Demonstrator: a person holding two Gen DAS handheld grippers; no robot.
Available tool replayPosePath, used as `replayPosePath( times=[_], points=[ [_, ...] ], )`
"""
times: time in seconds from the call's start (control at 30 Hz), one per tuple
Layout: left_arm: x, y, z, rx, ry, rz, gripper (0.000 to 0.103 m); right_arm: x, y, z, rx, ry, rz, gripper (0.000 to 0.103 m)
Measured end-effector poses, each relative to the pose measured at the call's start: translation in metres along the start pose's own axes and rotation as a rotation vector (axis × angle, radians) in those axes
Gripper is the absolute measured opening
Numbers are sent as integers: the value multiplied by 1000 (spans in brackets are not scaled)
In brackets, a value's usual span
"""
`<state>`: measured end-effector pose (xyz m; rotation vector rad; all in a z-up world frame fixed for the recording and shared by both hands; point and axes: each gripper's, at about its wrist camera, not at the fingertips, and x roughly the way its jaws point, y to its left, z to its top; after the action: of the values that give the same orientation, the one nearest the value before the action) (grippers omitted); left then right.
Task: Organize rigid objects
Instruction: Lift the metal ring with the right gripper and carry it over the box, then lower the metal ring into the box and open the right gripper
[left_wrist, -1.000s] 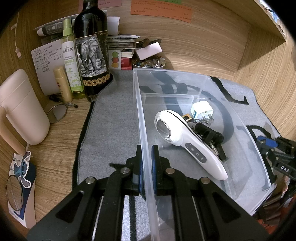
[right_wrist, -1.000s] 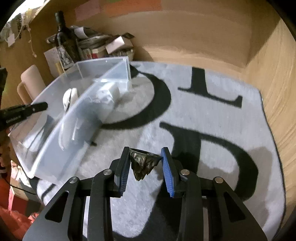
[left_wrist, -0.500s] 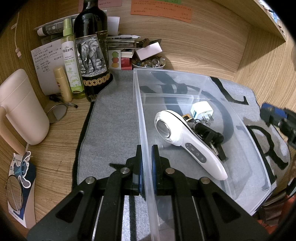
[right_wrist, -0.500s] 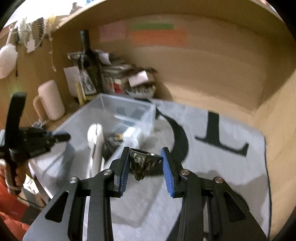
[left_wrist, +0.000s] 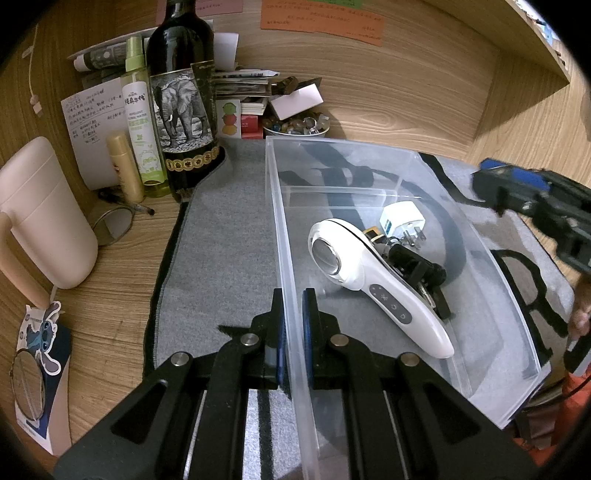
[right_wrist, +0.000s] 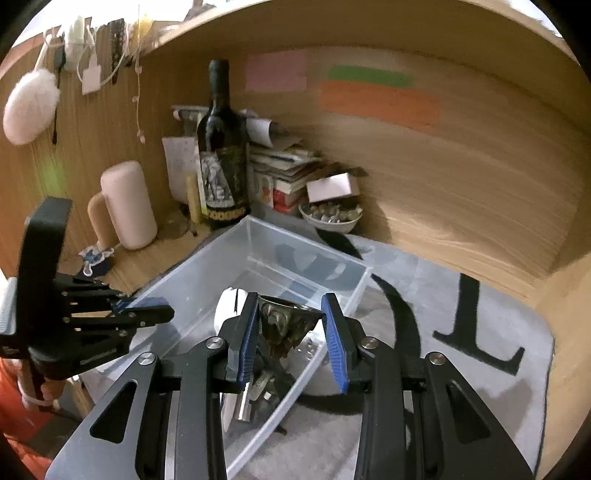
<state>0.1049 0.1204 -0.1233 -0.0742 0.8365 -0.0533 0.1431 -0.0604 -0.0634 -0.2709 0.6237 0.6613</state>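
The left claw (left_wrist: 293, 325) pinches the near left wall of the clear plastic bin (left_wrist: 491, 258), its pads narrow on the rim. Inside lie a white handheld device (left_wrist: 376, 284) with button icons, a white plug adapter (left_wrist: 402, 221) and dark small parts. The right claw (right_wrist: 291, 343) grips a dark metal cup-shaped piece (right_wrist: 286, 325) above the bin's right side. Far left on the counter (left_wrist: 110, 295) stands a wine bottle (left_wrist: 183, 110) with an elephant label; the spray bottle (left_wrist: 142, 125) beside it carries Chinese characters, too small to read. The grey mat (right_wrist: 480, 332) shows a large "L".
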Motion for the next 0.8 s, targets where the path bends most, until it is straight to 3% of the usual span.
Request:
replayPosePath(
  times=[0.2, 0.7, 0.8],
  points=[
    [0, 0, 0, 2, 1, 1, 7, 23, 9, -5, -45, 75, 16, 31],
    [0, 0, 0, -2, 1, 2, 7, 40, 13, -14, -59, 148, 31, 31],
    [0, 0, 0, -1, 3, 3, 7, 35, 13, -14, -56, 135, 23, 38]
  ],
)
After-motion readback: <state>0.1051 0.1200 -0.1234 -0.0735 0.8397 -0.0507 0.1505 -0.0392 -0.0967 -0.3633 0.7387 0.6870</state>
